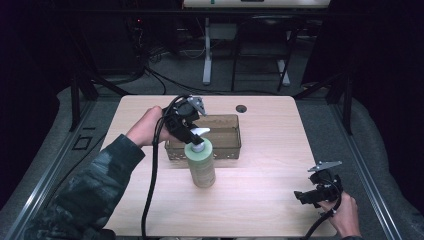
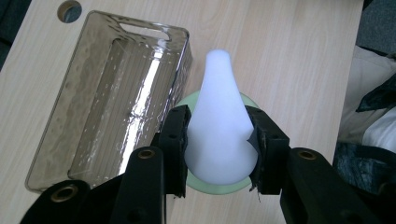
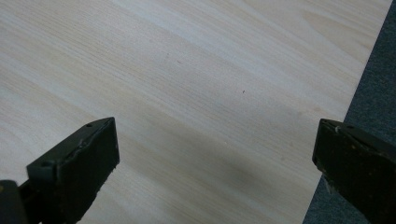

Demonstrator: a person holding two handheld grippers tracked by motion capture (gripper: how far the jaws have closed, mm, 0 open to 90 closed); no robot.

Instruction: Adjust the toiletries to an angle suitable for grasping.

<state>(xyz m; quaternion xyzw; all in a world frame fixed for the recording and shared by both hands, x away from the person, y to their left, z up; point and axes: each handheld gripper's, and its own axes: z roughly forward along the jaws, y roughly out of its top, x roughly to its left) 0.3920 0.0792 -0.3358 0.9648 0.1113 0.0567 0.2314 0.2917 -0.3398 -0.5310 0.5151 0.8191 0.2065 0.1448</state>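
Observation:
A pale green bottle with a white pump head stands upright on the wooden table, just in front of a clear brownish bin. My left gripper reaches over it from the left, and its black pads press on both sides of the pump head. In the left gripper view the bin lies empty to the left of the bottle. My right gripper rests near the table's front right corner, with its jaws wide apart over bare wood.
A round cable hole sits in the table behind the bin. The table's right edge runs close beside my right gripper. Dark frame legs and a white desk leg stand on the floor beyond the table.

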